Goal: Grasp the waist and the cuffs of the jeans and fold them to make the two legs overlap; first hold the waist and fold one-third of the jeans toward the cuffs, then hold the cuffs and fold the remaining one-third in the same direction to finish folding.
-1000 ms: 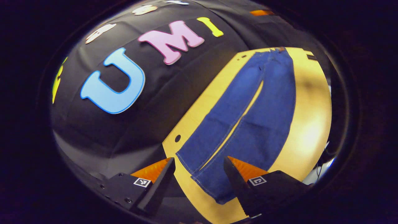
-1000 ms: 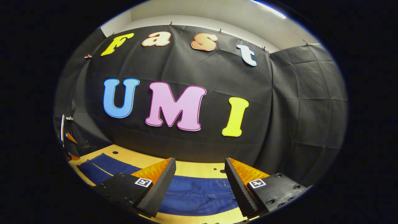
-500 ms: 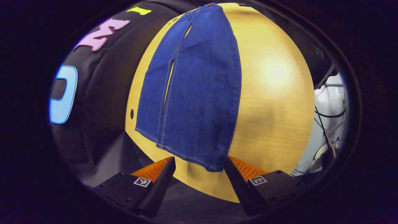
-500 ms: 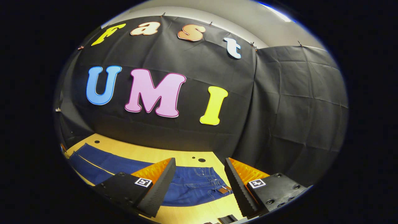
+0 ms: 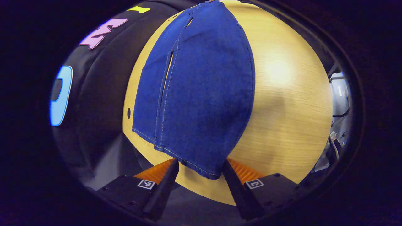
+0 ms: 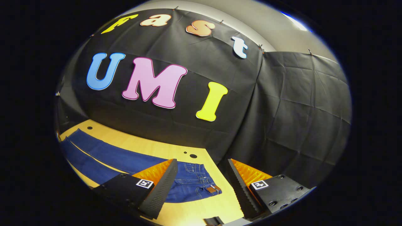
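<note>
We had both grippers, left (image 5: pixel 199 171) and right (image 6: pixel 202 175), spread open and empty over the flat blue denim jeans (image 5: pixel 201 94) (first leg-over-leg fold pending); next we needed cuff (image 5: pixel 194 164) and waist (image 6: pixel 201 183) pinched

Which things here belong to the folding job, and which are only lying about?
For the job:
- blue denim jeans, flat, legs side by side
- left gripper, open at the cuffs
- right gripper, open near the waist

Lying about:
- pale wooden table
- cables beyond the table edge
</note>
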`<action>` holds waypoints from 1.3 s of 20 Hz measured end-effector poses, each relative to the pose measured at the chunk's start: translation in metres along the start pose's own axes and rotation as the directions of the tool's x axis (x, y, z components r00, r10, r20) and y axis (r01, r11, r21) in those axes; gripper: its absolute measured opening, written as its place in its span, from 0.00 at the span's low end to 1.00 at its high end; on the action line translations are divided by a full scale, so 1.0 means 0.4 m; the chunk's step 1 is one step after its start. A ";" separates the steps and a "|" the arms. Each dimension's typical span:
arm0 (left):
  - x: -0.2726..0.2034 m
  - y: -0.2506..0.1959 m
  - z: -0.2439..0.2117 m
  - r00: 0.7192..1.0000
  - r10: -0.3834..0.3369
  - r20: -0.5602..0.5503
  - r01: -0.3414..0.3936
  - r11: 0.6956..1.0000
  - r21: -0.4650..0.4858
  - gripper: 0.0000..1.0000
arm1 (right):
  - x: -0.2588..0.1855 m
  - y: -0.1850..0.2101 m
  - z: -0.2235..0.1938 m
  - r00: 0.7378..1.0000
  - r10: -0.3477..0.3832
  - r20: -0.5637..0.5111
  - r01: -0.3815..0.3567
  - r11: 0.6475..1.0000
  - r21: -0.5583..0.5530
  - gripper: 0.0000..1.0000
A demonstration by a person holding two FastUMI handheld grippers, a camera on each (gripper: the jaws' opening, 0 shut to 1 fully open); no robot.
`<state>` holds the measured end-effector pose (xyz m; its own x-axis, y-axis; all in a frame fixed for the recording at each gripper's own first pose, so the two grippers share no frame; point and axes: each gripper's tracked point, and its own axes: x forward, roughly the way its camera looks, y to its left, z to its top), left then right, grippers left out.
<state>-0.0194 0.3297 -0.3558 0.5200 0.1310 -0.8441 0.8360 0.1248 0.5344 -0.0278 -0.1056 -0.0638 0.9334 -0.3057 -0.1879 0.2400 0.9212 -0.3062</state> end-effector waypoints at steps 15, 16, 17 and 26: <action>0.058 0.009 0.055 0.996 -0.029 -0.085 0.017 0.990 -0.141 0.06 | 0.343 -0.066 -0.339 0.914 0.364 -0.179 -0.388 0.656 -0.648 0.96; 0.059 0.007 0.056 0.995 -0.031 -0.094 0.018 0.990 -0.137 0.06 | 0.354 -0.051 -0.407 0.882 0.400 -0.249 -0.453 0.573 -0.683 0.96; 0.060 0.005 0.059 0.994 -0.034 -0.103 0.019 0.990 -0.141 0.06 | 0.354 -0.048 -0.479 0.844 0.429 -0.322 -0.513 0.472 -0.717 0.96; 0.076 0.013 0.067 0.985 -0.043 -0.168 0.010 0.982 -0.191 0.06 | 0.403 -0.156 -0.859 0.737 0.316 -0.597 -0.651 0.096 -0.753 0.96</action>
<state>0.0054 0.3079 -0.3798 0.4468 0.2889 -0.8467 0.7925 0.3113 0.5244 0.0161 -0.2951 -0.3956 0.6047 -0.0780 -0.7926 -0.7855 0.1061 -0.6097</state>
